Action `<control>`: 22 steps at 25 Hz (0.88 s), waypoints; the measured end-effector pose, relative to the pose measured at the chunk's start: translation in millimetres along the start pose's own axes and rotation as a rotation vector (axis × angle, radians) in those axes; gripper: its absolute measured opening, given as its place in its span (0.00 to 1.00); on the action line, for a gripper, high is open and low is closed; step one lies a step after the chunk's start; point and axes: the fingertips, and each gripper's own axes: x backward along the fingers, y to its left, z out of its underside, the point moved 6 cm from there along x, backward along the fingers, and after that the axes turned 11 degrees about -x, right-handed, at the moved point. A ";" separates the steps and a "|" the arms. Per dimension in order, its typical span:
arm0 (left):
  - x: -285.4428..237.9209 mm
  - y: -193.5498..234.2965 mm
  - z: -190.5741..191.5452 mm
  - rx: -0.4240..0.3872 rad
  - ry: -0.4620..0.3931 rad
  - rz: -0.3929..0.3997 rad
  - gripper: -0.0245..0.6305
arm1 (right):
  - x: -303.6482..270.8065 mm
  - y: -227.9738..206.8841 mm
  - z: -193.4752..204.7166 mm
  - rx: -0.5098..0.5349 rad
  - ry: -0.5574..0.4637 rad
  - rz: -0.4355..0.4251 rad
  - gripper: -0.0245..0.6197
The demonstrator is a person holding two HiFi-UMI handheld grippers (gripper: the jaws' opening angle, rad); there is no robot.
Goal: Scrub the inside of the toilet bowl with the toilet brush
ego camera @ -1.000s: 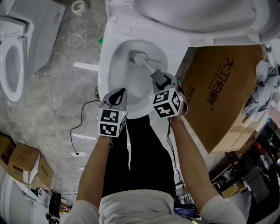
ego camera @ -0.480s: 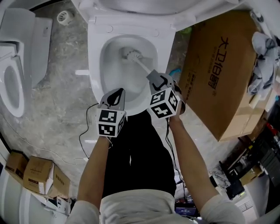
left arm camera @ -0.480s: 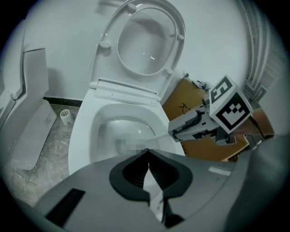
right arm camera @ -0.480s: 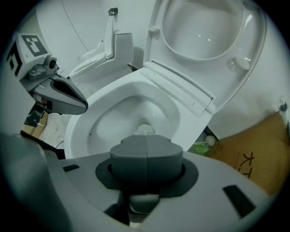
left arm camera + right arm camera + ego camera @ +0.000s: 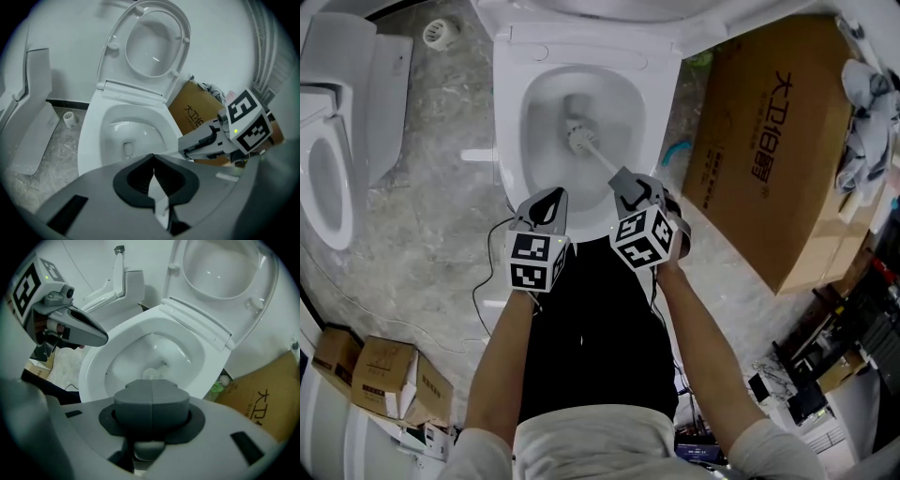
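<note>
The white toilet bowl (image 5: 508, 141) stands open with its seat and lid raised (image 5: 154, 42). The white toilet brush head (image 5: 577, 139) sits low in the middle of the bowl, and its handle (image 5: 600, 159) slants back to my right gripper (image 5: 623, 178), which is shut on it above the front rim. In the right gripper view the brush head (image 5: 151, 374) shows just past the shut jaws of my right gripper (image 5: 152, 383); the handle is hidden there. My left gripper (image 5: 550, 197) hovers shut and holding nothing over the front left rim (image 5: 89, 140).
A large cardboard box (image 5: 769, 141) stands close on the bowl's right, with cloth (image 5: 867, 103) on its far end. A second toilet (image 5: 328, 141) is at the left. Cables (image 5: 478, 281) cross the stone floor, and small boxes (image 5: 375, 375) lie lower left.
The brush head has slid from the back of the bowl toward its middle, with my right gripper drawing back slightly. My left gripper has stayed put.
</note>
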 end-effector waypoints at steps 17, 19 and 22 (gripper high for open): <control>46.9 44.5 25.1 0.079 -0.080 -0.118 0.05 | -10.2 54.0 -69.0 0.226 -0.001 0.039 0.27; 52.3 44.6 25.6 0.099 -0.093 -0.129 0.05 | -11.1 51.8 -77.5 0.259 0.009 0.047 0.27; 60.1 44.3 27.1 0.126 -0.108 -0.146 0.05 | -12.8 46.0 -89.3 0.291 0.023 0.061 0.27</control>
